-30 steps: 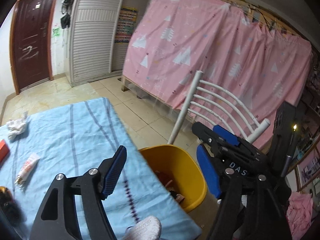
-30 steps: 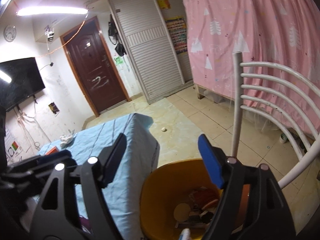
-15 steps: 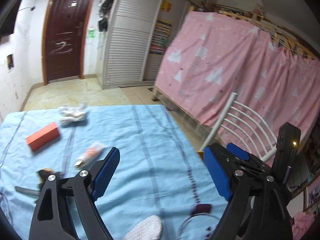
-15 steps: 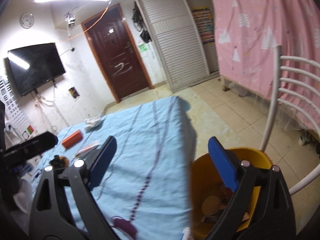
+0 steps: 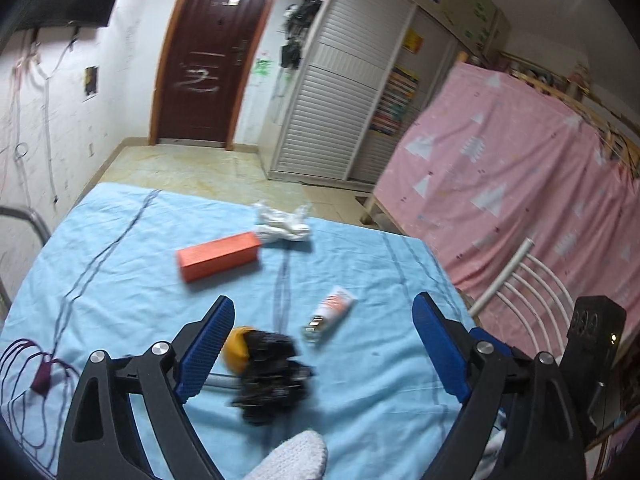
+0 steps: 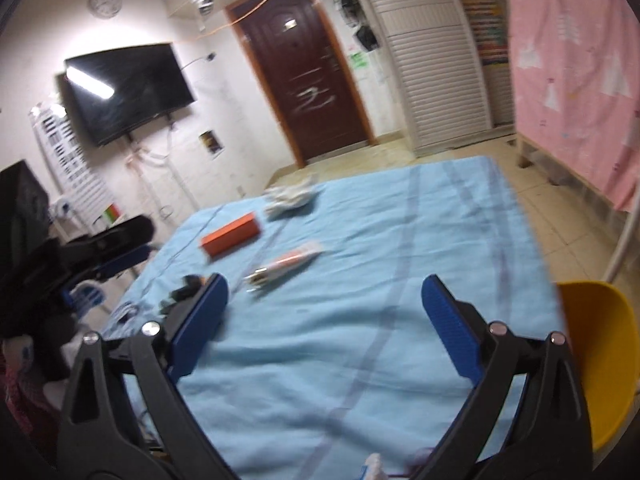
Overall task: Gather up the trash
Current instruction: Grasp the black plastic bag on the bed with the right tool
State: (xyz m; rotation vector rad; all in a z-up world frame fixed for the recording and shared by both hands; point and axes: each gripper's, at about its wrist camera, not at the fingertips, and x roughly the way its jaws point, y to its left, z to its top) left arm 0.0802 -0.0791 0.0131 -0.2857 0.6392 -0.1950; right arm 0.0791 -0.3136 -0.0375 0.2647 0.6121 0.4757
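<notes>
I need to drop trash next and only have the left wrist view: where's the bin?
Observer: The yellow bin shows in the right wrist view, just past the table's right edge.
Operator: Is the right gripper carrying anything?
Observer: No. The right gripper has nothing between its jaws, which are opening.
Operator: Can you see what's in the bin?
Observer: No, no contents show; that view cuts it off.

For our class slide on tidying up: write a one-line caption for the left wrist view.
Left gripper, empty jaws opening, above blue-clothed table with orange box, tube, crumpled tissue.
</notes>
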